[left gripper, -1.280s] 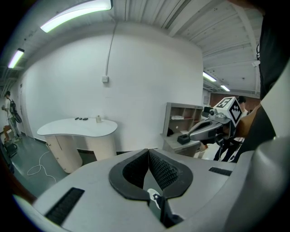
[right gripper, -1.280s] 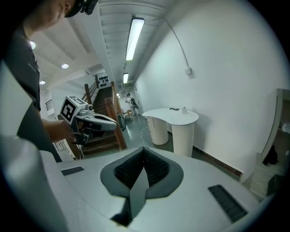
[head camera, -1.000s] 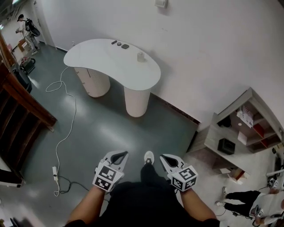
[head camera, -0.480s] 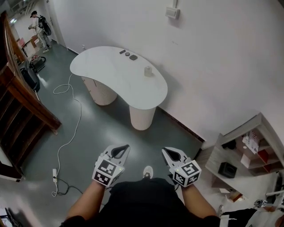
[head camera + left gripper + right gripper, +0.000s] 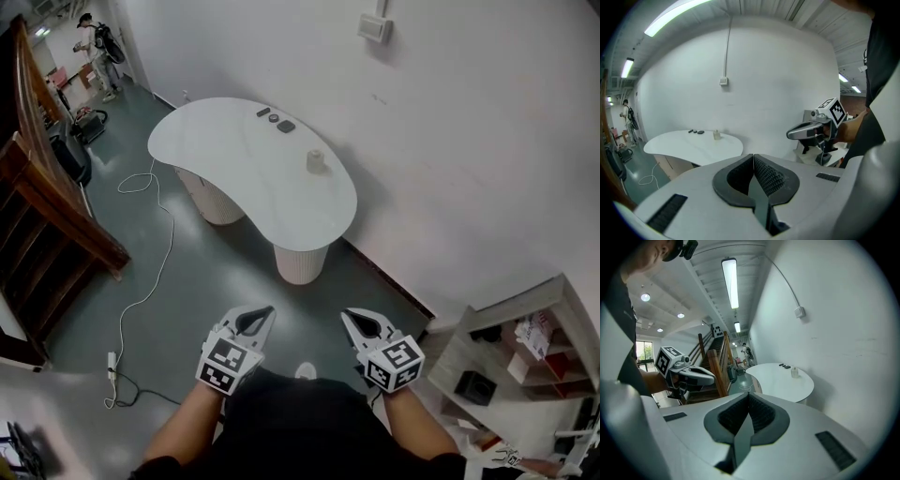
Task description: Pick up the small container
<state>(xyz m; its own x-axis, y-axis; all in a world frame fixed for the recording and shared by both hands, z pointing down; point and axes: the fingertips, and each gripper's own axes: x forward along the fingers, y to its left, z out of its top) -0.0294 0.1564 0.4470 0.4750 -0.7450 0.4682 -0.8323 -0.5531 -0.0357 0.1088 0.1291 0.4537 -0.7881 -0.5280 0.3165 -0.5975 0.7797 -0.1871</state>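
Here, left gripper [image 5: 262,314] and right gripper [image 5: 348,317] side by side, pointing forward, jaws together, empty

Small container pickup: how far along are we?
Done: nothing yet; the small container stands untouched on the white table near the wall. In hand: nothing; the left tongs and right tongs are both shut and empty, over the floor well short of the table. Left: reach the table, open one pair, grip the container, lift.

Open office or studio hall: white curved table [image 5: 234,150], wooden staircase [image 5: 70,220], shelving [image 5: 448,356], strip lights [image 5: 730,282].
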